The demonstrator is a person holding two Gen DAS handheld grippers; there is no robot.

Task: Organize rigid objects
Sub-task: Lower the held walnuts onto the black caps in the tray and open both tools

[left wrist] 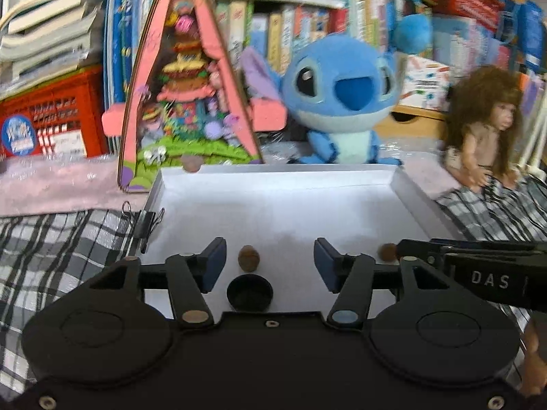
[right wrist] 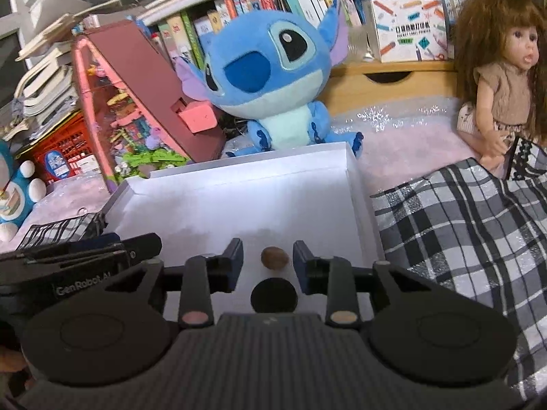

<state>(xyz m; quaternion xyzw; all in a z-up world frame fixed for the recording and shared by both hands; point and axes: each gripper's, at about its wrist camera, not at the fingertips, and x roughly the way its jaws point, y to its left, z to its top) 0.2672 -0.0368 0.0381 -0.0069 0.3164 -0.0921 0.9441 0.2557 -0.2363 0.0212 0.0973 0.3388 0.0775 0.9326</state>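
Both grippers hang low over the near end of a shallow white cardboard tray (left wrist: 403, 184). The left gripper (left wrist: 270, 259) has its blue-padded jaws spread wide with nothing between them; a small round brown nut-like object (left wrist: 249, 258) lies on the tray floor in the gap, nearer the left pad but touching neither. The right gripper (right wrist: 267, 261) is open more narrowly, also holding nothing, and a second brown nut-like object (right wrist: 274, 257) sits on the white floor midway between its pads, apart from both. In the left wrist view that second piece (left wrist: 388, 252) shows just at the tip of the other tool, which reaches in from the right.

A black binder clip (left wrist: 147, 223) grips the tray's left wall. Black-and-white plaid cloth (right wrist: 461, 225) lies on either side of the tray. A third brown piece (left wrist: 191, 164) rests at the far rim near the left corner. Beyond the rim sit a blue plush toy with big ears (right wrist: 270, 78), a pink triangular diorama house (left wrist: 186, 95) to its left, and a long-haired brown doll (right wrist: 502, 78) off to the right, with crowded bookshelves (right wrist: 239, 3) behind.
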